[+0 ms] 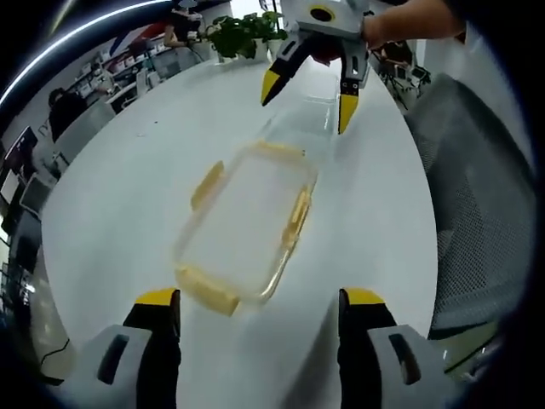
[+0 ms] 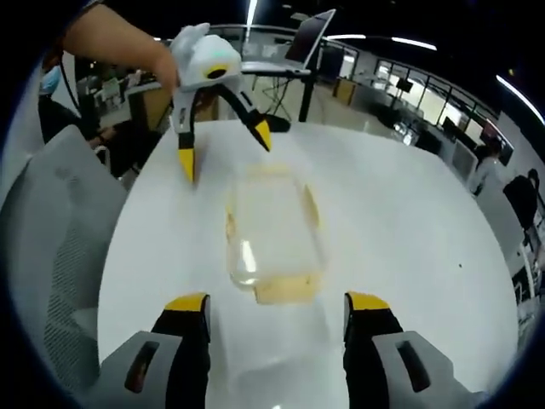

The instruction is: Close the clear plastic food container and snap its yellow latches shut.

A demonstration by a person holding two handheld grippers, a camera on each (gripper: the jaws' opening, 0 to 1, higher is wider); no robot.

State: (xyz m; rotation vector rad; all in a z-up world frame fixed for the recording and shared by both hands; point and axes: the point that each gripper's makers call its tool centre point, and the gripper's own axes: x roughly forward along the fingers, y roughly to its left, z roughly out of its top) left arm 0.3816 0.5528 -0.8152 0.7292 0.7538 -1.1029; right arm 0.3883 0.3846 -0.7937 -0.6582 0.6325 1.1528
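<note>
Looking past our left tongs (image 1: 260, 311), spread wide and empty, we see the clear container (image 1: 247, 226) lying on the white worktop (image 1: 128, 170), long axis running toward our right tongs (image 1: 311, 98), also wide, hovering beyond its far end.

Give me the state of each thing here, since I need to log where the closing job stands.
Container: lid sits on it, flat on the white table, nothing touching it.
Yellow latches: look flipped outward, not snapped.
Left tongs: open, above the table beyond the container.
Right tongs: open, above the table at the opposite end.
</note>
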